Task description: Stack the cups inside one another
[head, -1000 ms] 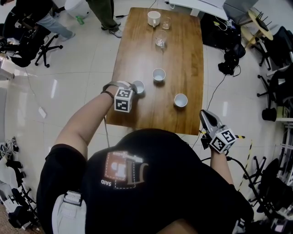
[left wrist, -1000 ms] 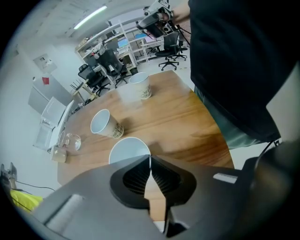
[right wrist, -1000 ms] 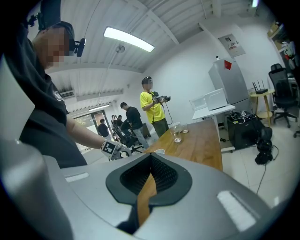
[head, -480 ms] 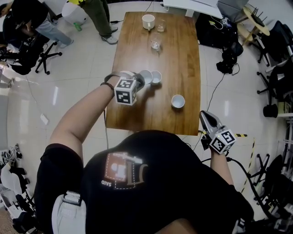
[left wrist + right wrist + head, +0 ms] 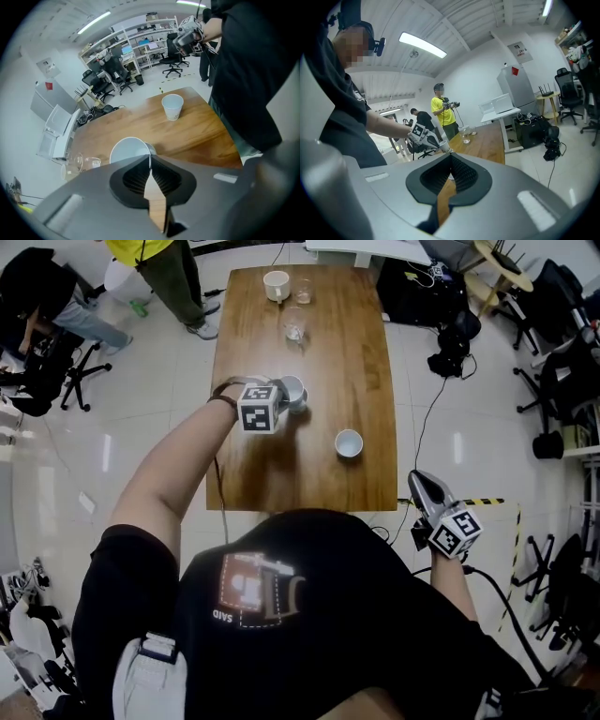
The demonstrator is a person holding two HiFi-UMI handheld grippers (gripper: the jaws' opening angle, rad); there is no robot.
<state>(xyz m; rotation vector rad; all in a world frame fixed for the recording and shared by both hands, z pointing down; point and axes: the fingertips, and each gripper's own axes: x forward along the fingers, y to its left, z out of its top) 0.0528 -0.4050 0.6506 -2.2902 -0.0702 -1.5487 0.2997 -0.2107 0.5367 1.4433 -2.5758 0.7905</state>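
— Cups, then: where did you have them?
— My left gripper had its jaws clenched on the rim of one white cup, over the worktop near its middle. A second cup peeked out at the held one's 3 o'clock edge. Whether the two touched, I couldn't tell.
— And the third?
— The lone cup stood upright at 4 o'clock from the held one, well apart.
— Your other side?
— My right gripper hung off the worktop's near corner at 5 o'clock, jaws closed on nothing.
— Anything else up there?
— A white mug and two glasses sat toward the far end, at 12 o'clock.
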